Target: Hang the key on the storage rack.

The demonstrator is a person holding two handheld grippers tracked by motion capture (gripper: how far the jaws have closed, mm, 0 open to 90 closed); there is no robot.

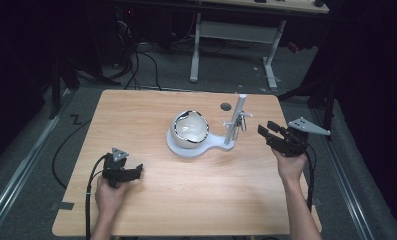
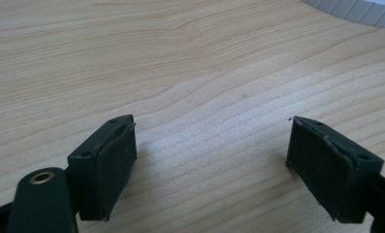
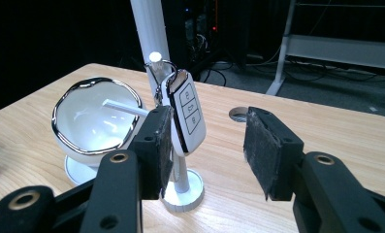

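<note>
A white stand (image 1: 213, 145) in the middle of the wooden table carries a chrome-rimmed white bowl (image 1: 190, 127) and an upright post (image 1: 234, 120) with pegs. A white car key fob (image 3: 187, 114) hangs by its ring from one peg. My right gripper (image 3: 209, 145) is open just short of the fob, and its left jaw overlaps the fob's edge in the right gripper view. In the high view that right gripper (image 1: 266, 131) is held to the right of the post. My left gripper (image 1: 137, 170) rests open near the table's front left, nothing between its jaws (image 2: 212, 160).
A round hole (image 1: 226, 106) is cut in the table behind the post. The stand's ribbed white rim (image 2: 355, 7) shows ahead of the left gripper. A desk frame (image 1: 236, 35) and cables lie on the floor beyond the table.
</note>
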